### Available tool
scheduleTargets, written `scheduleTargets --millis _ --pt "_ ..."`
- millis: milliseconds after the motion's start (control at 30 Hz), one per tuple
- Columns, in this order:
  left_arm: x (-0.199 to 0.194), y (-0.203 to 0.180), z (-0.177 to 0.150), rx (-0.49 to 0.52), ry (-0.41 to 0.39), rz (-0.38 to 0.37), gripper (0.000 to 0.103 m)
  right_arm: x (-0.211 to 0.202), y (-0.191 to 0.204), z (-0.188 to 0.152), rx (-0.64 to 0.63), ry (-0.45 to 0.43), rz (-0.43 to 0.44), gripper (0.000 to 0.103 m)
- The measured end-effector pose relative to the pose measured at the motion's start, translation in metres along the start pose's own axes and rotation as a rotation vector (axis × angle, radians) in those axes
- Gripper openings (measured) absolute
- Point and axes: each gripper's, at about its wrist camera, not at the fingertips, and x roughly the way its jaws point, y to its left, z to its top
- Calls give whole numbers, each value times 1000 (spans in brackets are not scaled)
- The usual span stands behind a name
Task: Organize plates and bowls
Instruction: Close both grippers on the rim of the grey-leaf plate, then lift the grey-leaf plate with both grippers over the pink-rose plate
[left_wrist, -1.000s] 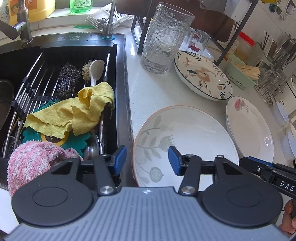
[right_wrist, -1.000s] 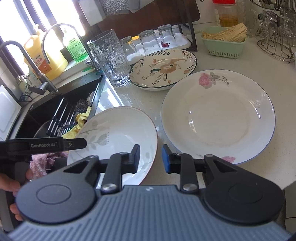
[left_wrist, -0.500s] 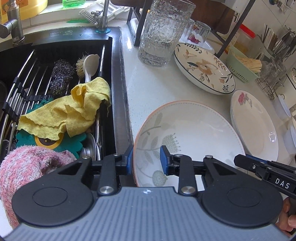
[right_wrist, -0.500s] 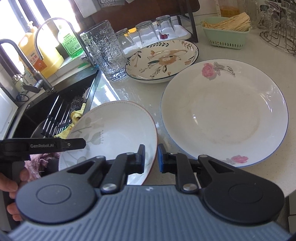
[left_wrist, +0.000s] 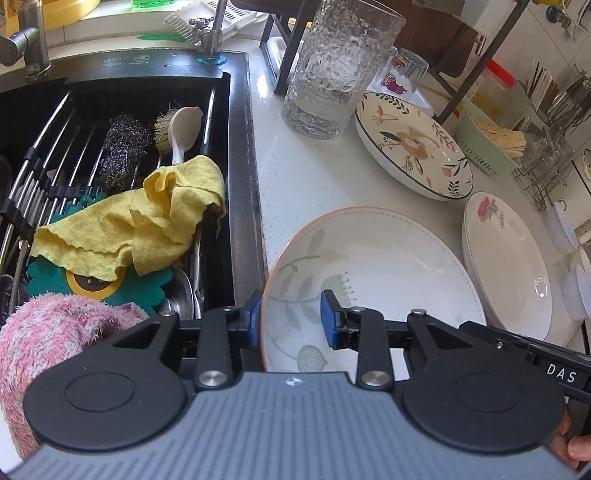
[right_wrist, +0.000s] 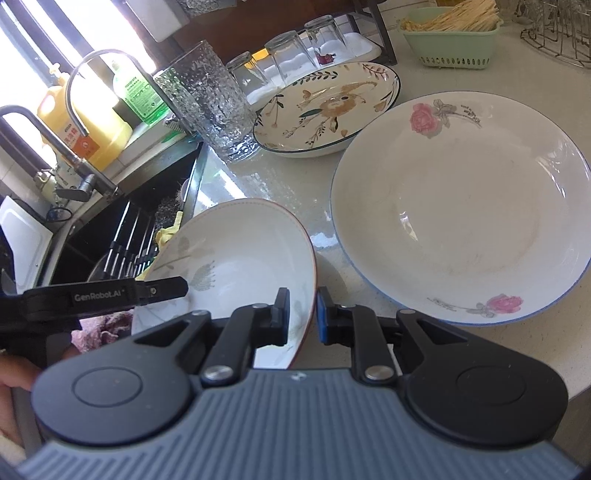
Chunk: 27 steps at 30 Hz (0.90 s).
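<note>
White with a thin red rim and grey-green leaf sprigs, the leaf-print bowl sits at the near edge of the pale bench, just beside the black sink. Both tongs have hold of it. The left tongs straddle the rim on the sink side, one blue pad outside the wall and one inside, clamped on the bowl. The right tongs are clenched on the opposite rim, pads nearly together with the thin wall pinched between them, and from that view the bowl looks tipped, its right edge raised.

Just beside it on the bench lies the rose plate, white with pink roses and a blue edge. Farther back rests the floral bowl with a dark rim, and next to that a tall textured glass stands upright. In the sink, a yellow cloth is draped over the wire rack, with a steel scourer and a brush behind it.
</note>
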Motion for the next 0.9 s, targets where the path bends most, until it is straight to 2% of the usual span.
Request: scheduleTargets --millis 167,500,667,900 --pt "-11 -2 7 -10 17 -7 36 -10 1 8 40 -4 13 18" --pt "-40 -30 40 -15 20 -80 36 -48 1 38 92 -43 -24 18" --pt "-43 -52 59 14 16 -123 36 -63 -11 53 116 -83 -34 18" --pt "-28 -91 77 54 43 -146 36 -77 -44 70 166 -121 -44 18"
